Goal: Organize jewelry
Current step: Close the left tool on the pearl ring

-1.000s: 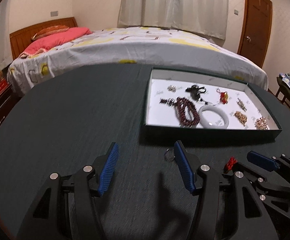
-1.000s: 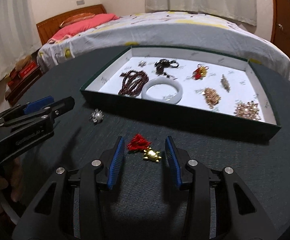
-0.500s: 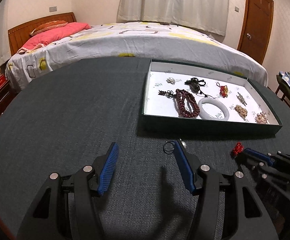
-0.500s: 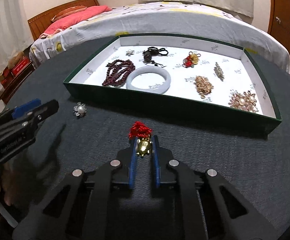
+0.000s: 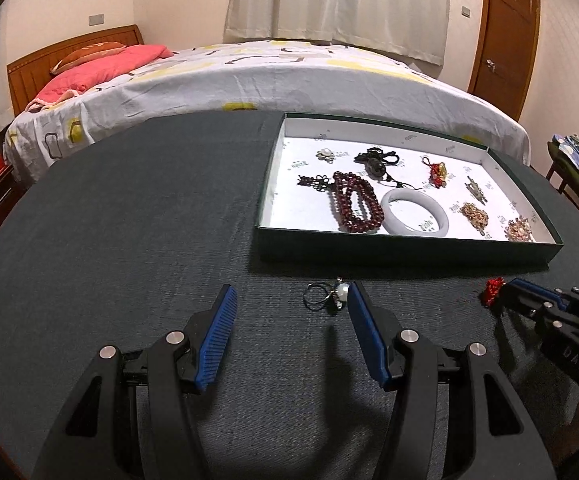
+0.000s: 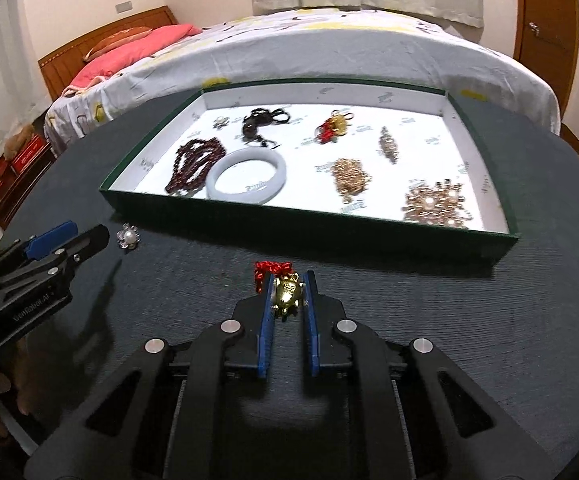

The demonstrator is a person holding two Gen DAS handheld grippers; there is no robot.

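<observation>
Right wrist view | left gripper point(image 6: 89, 240) reading "GenRobot.AI", jaws standing apart | right gripper point(image 6: 287, 292) clamping gold turtle charm point(image 6: 286, 294) trailing red knot | pearl ring point(image 5: 335, 294) lying near tray point(image 6: 309, 226)

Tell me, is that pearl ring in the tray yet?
No. The pearl ring lies on the table, outside the tray, by the left gripper.

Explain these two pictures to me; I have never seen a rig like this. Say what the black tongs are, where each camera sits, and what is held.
A person holds a pair of hand tongs in each hand, with a camera on each looking along its fingers. The right tongs are shut on a gold charm with a red knot. The left tongs stand open over a pearl ring on the dark table. Beyond lies a green tray holding a white bangle, dark red beads and brooches.
</observation>
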